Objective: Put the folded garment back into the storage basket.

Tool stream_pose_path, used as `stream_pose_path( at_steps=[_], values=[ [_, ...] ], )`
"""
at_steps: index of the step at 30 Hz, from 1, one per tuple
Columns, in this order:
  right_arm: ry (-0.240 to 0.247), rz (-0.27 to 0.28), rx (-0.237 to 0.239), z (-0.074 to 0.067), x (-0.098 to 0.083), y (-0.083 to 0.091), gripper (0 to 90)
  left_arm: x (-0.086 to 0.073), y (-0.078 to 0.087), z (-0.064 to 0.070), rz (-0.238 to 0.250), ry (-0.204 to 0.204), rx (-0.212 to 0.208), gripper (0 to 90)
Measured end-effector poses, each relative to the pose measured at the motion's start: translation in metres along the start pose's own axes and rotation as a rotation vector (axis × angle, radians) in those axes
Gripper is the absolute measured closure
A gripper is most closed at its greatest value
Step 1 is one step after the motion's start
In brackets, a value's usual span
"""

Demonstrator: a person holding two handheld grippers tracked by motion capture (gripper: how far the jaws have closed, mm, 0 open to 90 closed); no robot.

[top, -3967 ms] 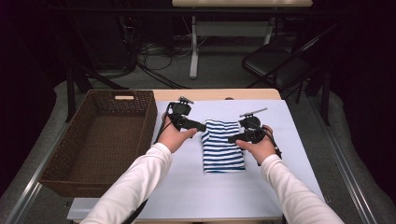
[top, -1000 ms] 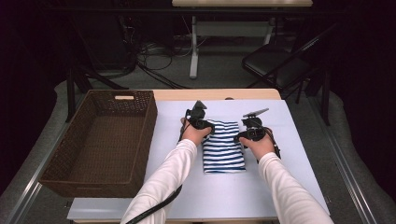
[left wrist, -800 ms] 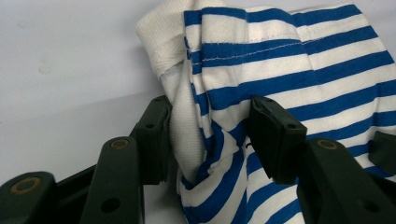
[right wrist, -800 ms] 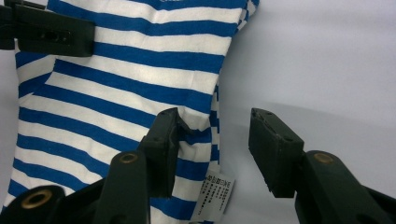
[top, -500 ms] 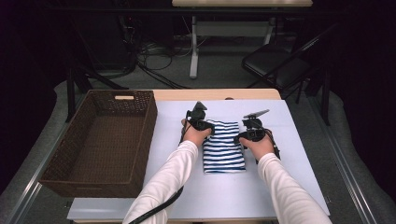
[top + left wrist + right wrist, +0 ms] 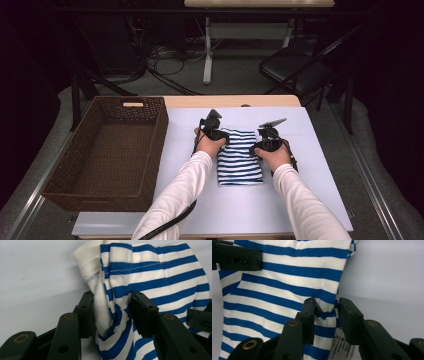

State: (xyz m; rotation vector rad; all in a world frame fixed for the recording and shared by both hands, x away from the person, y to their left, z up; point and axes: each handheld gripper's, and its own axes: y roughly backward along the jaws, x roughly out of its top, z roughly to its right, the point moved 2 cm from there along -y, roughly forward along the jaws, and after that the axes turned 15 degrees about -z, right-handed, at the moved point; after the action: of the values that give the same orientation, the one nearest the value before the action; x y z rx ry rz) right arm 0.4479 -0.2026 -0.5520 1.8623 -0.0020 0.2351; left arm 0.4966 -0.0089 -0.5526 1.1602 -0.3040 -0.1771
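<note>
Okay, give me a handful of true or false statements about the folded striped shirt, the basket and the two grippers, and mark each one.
1. The folded blue-and-white striped shirt lies in the brown wicker basket. False: it lies on the white table.
2. The left gripper has shirt fabric bunched between its jaws. True.
3. The right gripper grips the basket's rim. False: it pinches the shirt's edge.
4. A printed label shows near the right gripper. True.

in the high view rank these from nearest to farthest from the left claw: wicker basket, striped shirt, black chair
1. striped shirt: its left edge sits between the left claw jaws, on the white table.
2. wicker basket: to the claw's left, at the table's edge.
3. black chair: on the floor beyond the table, at upper right.
</note>
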Motion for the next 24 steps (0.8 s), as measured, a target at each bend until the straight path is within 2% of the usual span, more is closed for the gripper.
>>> stream_pose_path(
  at_steps=[8, 10, 14, 17, 24],
  values=[
    [-0.031, -0.010, 0.014, -0.0011, 0.0005, -0.0011, 71.9, 0.0000, 0.0002, -0.0007, -0.002, -0.003, -0.002, 57.1],
    [-0.074, -0.013, 0.034, -0.0008, 0.0009, -0.0007, 71.7, 0.0001, 0.0001, -0.0008, 0.000, -0.002, -0.003, 57.3],
    [-0.105, -0.030, 0.032, 0.0009, 0.0009, -0.0004, 69.5, 0.0003, 0.0000, -0.0008, -0.001, 0.000, -0.005, 57.4],
    [-0.159, -0.047, 0.059, 0.0027, 0.0024, -0.0001, 68.5, 0.0003, -0.0001, -0.0011, 0.000, 0.002, -0.006, 57.7],
    [-0.182, -0.068, 0.080, 0.0058, 0.0039, 0.0000, 67.7, 0.0004, -0.0002, -0.0009, 0.000, 0.004, -0.006, 58.0]
  ],
)
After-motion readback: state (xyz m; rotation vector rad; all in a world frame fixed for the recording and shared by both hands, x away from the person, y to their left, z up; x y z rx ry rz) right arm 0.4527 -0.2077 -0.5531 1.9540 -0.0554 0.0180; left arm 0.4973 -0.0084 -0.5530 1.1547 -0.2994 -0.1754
